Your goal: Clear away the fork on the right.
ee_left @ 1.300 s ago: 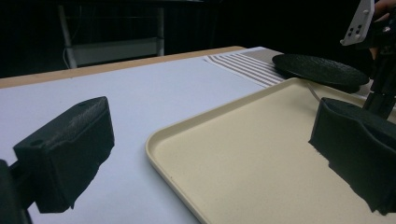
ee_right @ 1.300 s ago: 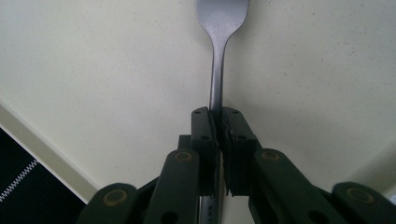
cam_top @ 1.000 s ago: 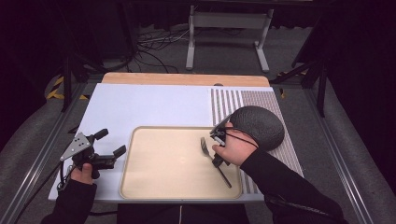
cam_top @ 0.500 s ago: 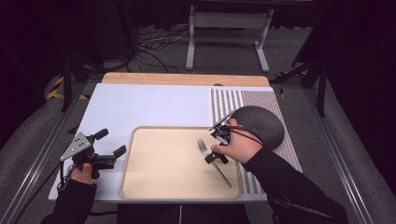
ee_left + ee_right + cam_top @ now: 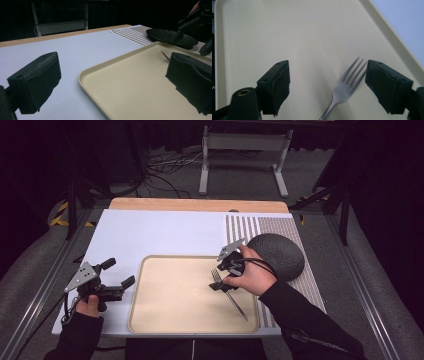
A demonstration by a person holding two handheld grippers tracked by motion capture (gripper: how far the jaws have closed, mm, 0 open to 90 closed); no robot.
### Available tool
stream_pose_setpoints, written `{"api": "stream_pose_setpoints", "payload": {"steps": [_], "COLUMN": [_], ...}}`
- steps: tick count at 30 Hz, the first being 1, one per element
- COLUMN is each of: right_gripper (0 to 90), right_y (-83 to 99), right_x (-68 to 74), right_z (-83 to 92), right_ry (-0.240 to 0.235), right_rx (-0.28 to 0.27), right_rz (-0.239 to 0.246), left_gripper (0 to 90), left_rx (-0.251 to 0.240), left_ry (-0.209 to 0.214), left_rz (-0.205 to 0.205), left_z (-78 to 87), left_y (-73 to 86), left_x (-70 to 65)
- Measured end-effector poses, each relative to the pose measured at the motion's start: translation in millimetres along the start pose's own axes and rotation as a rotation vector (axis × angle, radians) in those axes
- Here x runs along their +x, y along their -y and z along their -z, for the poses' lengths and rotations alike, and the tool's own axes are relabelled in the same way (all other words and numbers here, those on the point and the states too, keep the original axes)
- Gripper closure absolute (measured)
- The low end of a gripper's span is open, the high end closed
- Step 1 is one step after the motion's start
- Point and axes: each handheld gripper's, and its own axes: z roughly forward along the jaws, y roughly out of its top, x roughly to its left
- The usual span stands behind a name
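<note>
A metal fork [image 5: 231, 296] lies on the right part of the beige tray [image 5: 170, 320], tines pointing away from the person. My right gripper [image 5: 220, 273] hovers over the tines, and its jaws have just been opening. In the right gripper view the fork [image 5: 344, 88] rests flat between the spread jaws, close to the right one, and neither pad [image 5: 384, 85] presses on it. My left gripper [image 5: 119, 273] stands open and holds nothing beside the tray's left edge. From the left gripper view the tray rim [image 5: 100, 67] runs between its jaws.
A dark grey domed bowl [image 5: 278, 255] sits upside down on the striped mat [image 5: 250, 227] just right of the right hand. The white table surface [image 5: 160, 232] stretches behind the tray, ending at a wooden strip [image 5: 200, 205]. Metal rails flank the table.
The right gripper was shut on the fork; it carried the fork slightly left, then its jaws opened and the fork now lies loose on the tray. The left gripper stayed put.
</note>
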Motion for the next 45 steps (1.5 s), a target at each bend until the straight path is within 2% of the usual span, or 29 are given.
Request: {"api": "stream_pose_setpoints", "payload": {"steps": [3, 8, 13, 16, 21, 23, 26, 38, 45], "right_gripper": [26.9, 40.7, 54.7, 60.2, 77.6, 83.1, 90.0, 90.0, 90.0], "right_y": [-3.5, -8.1, -8.9, -8.8, -7.8, -6.6, -4.5, -2.3, -1.7], "right_x": [1.4, 1.0, -2.3, -2.7, -7.5, -9.1, -11.2, -12.8, -14.8], "right_z": [-4.0, -11.5, -20.3, -23.4, -32.8, -36.0, -41.0, -45.2, -42.3], "right_ry": [-0.015, -0.028, -0.028, -0.026, -0.039, -0.052, -0.046, -0.019, 0.025], "right_rx": [-0.046, -0.07, -0.048, -0.045, -0.003, 0.015, 0.015, 0.045, 0.068], "right_rz": [0.044, 0.112, 0.179, 0.191, 0.247, 0.252, 0.261, 0.281, 0.294], "left_gripper": [0.3, 0.3, 0.4, 0.3, 0.3, 0.4, 0.4, 0.3, 0.3], "left_rx": [0.0, -0.001, -0.003, -0.003, -0.003, -0.003, 0.0, 0.0, 0.005], "left_ry": [0.002, 0.001, 0.001, 0.002, 0.002, 0.003, 0.003, 0.003, 0.003], "left_rz": [0.001, 0.0, 0.001, 0.001, -0.001, 0.0, -0.002, -0.002, -0.005], "left_z": [0.2, 0.2, 0.1, 0.2, 0.2, 0.3, 0.5, 0.5, 1.0], "left_y": [0.0, 0.0, 0.1, 0.1, 0.1, 0.1, 0.0, 0.0, -0.3], "left_x": [0.0, -0.1, -0.1, -0.2, 0.0, -0.1, 0.0, 0.0, 0.3]}}
